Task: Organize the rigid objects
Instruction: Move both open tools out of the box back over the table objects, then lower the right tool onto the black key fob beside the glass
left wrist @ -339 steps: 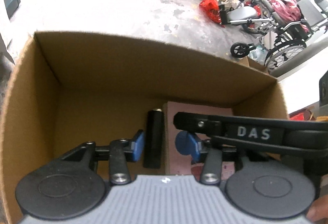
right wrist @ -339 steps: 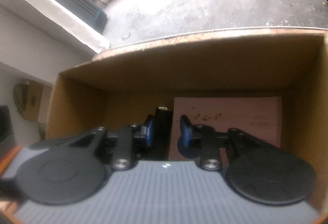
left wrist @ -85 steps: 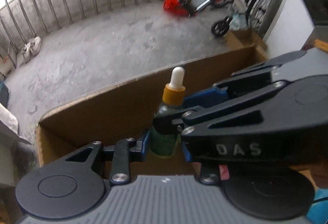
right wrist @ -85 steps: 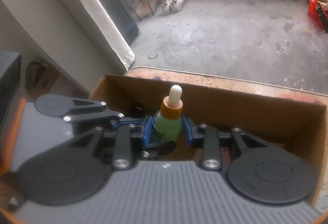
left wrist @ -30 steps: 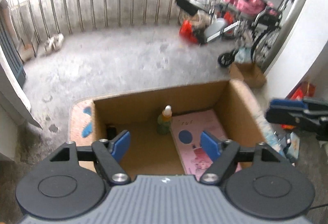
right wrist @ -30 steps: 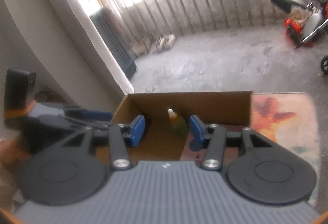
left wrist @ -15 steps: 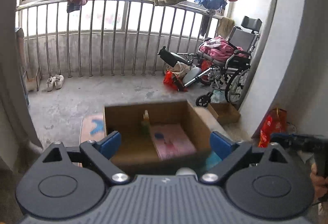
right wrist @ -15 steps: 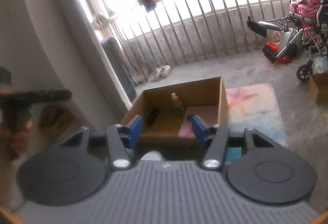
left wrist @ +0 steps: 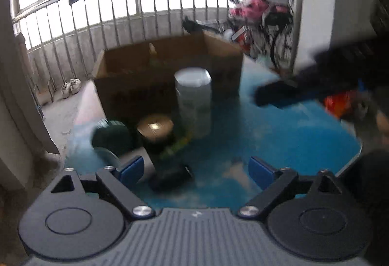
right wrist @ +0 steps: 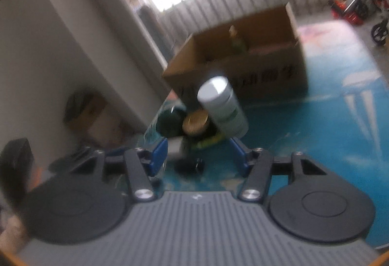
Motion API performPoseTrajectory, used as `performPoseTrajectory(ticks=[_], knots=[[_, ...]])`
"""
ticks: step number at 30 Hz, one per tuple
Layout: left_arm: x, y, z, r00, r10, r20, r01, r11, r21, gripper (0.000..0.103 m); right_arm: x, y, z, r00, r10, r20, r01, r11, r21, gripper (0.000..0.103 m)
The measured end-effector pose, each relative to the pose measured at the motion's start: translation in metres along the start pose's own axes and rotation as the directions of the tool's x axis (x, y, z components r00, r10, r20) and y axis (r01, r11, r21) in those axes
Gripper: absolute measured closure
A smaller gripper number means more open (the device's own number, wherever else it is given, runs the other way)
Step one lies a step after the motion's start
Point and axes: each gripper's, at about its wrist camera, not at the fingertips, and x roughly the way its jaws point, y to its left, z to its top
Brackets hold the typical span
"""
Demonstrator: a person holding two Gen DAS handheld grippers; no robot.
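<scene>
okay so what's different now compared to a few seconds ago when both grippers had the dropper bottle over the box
Both grippers let go of the dropper bottle, which now stands inside the cardboard box. They pulled back to the items on the blue mat, with the left gripper and right gripper open and empty. The box has not moved.

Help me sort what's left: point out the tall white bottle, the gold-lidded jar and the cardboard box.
tall white bottle [left wrist: 193, 105], left wrist view, on its side wall.
gold-lidded jar [left wrist: 154, 125], left wrist view, on its lid.
cardboard box [right wrist: 272, 76], right wrist view, on its near outer wall.
</scene>
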Motion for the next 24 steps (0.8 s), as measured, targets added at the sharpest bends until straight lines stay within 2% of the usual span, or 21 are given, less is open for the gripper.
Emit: performPoseTrajectory(ticks=[4,8,9,14,19,24], knots=[[0.025,-0.005,-0.011,0.998,-0.017,-0.054,0.015,1.000,-0.021,0.014,0.041,-0.006,0.003,0.997,0.015,-0.080,-0.016,1.000,-0.011,0.049],[0.042,-0.007,-0.024,0.994,-0.047,-0.099,0.044,0.999,-0.031,0.031,0.088,-0.013,0.017,0.989,0.035,-0.147,-0.039,0.999,-0.024,0.053],[0.045,-0.006,-0.026,0.993,-0.050,-0.108,0.047,0.998,-0.036,0.032,0.099,-0.012,0.022,0.986,0.041,-0.162,-0.047,0.998,-0.032,0.054],[0.060,0.002,-0.032,0.988,-0.063,-0.141,0.054,0.996,-0.069,0.045,0.143,-0.010,0.035,0.970,0.073,-0.232,-0.094,0.992,-0.079,0.074],[0.061,0.010,-0.031,0.988,-0.081,-0.134,0.069,0.993,-0.091,0.052,0.182,-0.007,0.036,0.953,0.083,-0.293,-0.121,0.986,-0.112,0.088],[0.060,0.016,-0.031,0.986,-0.100,-0.132,0.086,0.990,-0.113,0.052,0.198,-0.008,0.035,0.946,0.103,-0.308,-0.145,0.983,-0.114,0.090]])
